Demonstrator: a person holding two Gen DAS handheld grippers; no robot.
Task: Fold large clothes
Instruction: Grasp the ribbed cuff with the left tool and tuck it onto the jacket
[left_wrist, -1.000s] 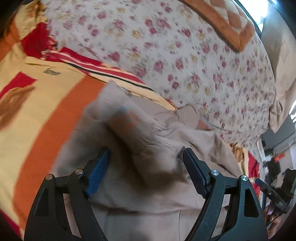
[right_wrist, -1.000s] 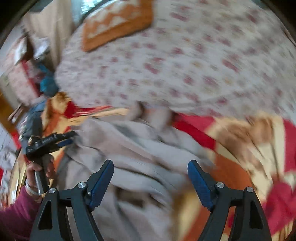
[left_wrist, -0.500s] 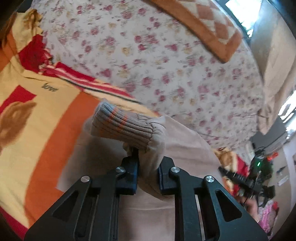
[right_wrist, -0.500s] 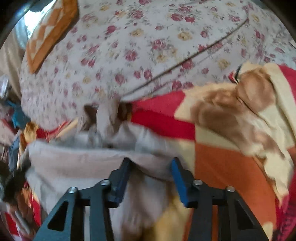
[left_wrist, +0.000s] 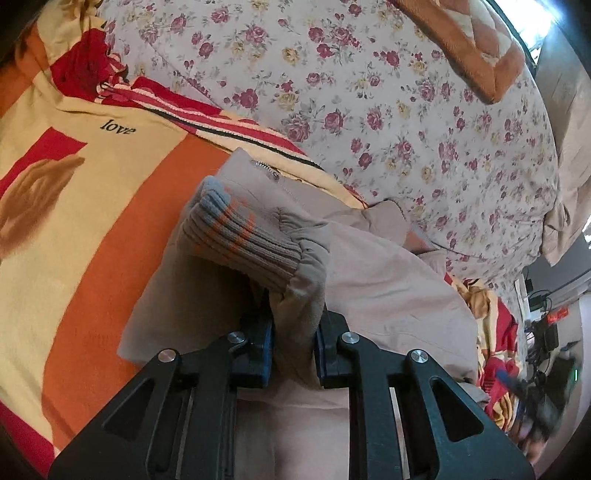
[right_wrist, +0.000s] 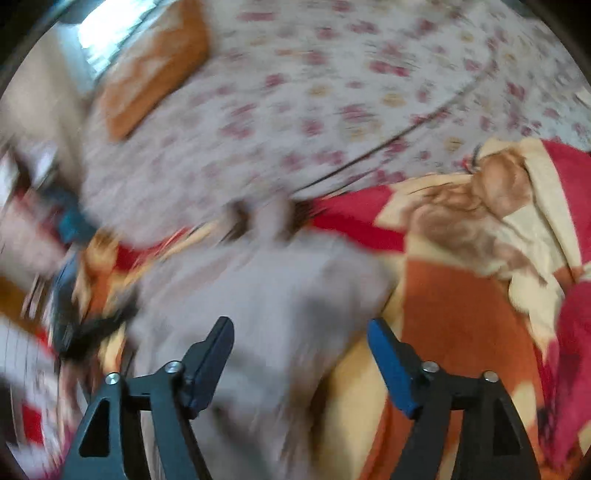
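A beige jacket (left_wrist: 388, 295) lies on an orange, yellow and red blanket (left_wrist: 92, 206). My left gripper (left_wrist: 293, 332) is shut on the jacket's sleeve just behind its ribbed grey-and-orange cuff (left_wrist: 240, 236), which sticks up and to the left above the jacket body. In the blurred right wrist view the jacket (right_wrist: 266, 295) lies spread below my right gripper (right_wrist: 301, 354), which is open and empty over it. A zipper (left_wrist: 266, 170) shows at the jacket's far edge.
A floral quilt (left_wrist: 369, 92) is heaped behind the jacket, with an orange checked pillow (left_wrist: 472, 44) on top. The blanket (right_wrist: 461, 314) runs on to the right. Cluttered gear and cloth (left_wrist: 535, 350) sit at the far right edge of the bed.
My left gripper stays shut on the sleeve and has lowered the cuff over the jacket body. My right gripper has let go of the jacket edge, opened and swung left fast.
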